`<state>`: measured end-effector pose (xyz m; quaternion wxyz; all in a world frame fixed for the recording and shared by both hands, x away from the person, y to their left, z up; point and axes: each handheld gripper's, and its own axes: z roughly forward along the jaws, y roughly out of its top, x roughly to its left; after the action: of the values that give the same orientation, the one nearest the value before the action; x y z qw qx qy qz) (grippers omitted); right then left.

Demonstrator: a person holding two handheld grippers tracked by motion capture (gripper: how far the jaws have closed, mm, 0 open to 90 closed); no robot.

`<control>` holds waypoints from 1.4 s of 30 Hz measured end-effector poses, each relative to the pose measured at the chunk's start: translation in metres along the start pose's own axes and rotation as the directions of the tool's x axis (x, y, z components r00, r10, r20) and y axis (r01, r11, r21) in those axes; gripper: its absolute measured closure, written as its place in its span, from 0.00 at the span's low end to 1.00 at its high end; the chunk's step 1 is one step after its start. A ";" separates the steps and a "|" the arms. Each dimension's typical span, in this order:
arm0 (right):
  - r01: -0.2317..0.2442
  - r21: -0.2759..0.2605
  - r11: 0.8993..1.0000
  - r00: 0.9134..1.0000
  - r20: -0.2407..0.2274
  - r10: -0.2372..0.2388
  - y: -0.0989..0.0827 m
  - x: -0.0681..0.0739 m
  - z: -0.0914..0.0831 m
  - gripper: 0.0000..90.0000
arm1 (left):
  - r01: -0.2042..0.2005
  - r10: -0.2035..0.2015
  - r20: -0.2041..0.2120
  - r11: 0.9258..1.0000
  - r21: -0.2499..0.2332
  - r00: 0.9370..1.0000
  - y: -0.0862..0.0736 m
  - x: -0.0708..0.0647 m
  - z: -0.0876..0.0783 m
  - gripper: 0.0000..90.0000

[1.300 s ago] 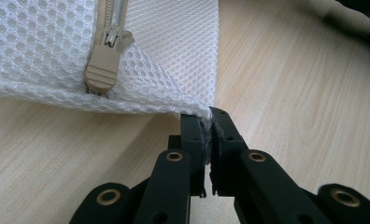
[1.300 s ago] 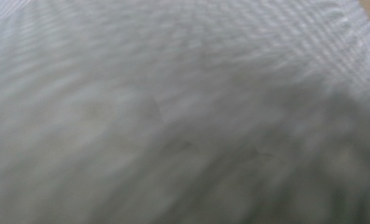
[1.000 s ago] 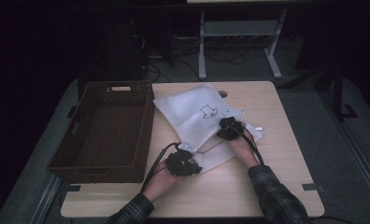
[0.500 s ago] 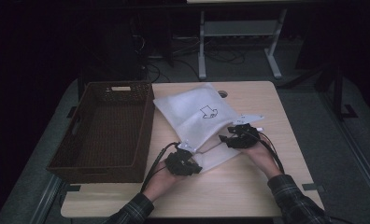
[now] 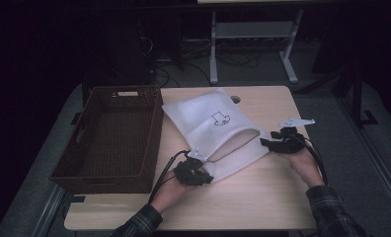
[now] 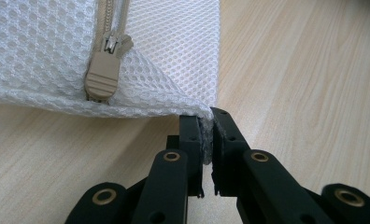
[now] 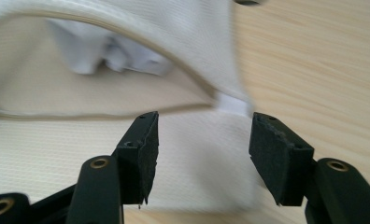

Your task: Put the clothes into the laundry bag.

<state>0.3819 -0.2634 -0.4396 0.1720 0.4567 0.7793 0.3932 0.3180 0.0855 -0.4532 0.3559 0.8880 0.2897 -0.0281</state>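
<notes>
Two grippers on one white mesh bag (image 5: 211, 128) lying on the table (image 5: 262, 197) beside the basket (image 5: 109, 133); my left gripper (image 6: 206, 126) clamps its corner; my right gripper (image 7: 202, 135) has just opened and drawn back from the bag's unzipped mouth, holding nothing; contents now reachable.

Both grippers black: left gripper (image 5: 192, 172), right gripper (image 5: 282, 144). Jaws flat, dark pads (image 7: 273, 154) with rough edge, brass-colour rivets at linkage joints. Black cable (image 5: 165, 170) trails from left one. Person wears dark plaid sleeves (image 5: 334, 213).
</notes>
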 end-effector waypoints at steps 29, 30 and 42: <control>0.006 0.116 0.993 1.000 -0.028 -0.003 -0.022 -0.009 -0.004 0.89 | -0.002 0.003 -0.083 1.000 0.016 0.997 -0.003 0.011 -0.004 0.91; 0.016 0.116 0.993 0.999 -0.030 -0.013 -0.023 -0.007 -0.005 0.89 | 0.002 0.000 -0.094 1.000 0.018 0.996 -0.004 0.013 -0.005 0.91; 0.114 0.149 0.982 0.993 -0.046 -0.108 -0.033 0.016 -0.024 0.89 | 0.013 -0.009 -0.152 1.000 0.025 0.988 -0.007 0.022 -0.008 0.88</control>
<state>0.3394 -0.2701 -0.4487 0.1437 0.4168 0.8341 0.3315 0.3316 0.1057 -0.4567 0.3211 0.8905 0.3205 0.0336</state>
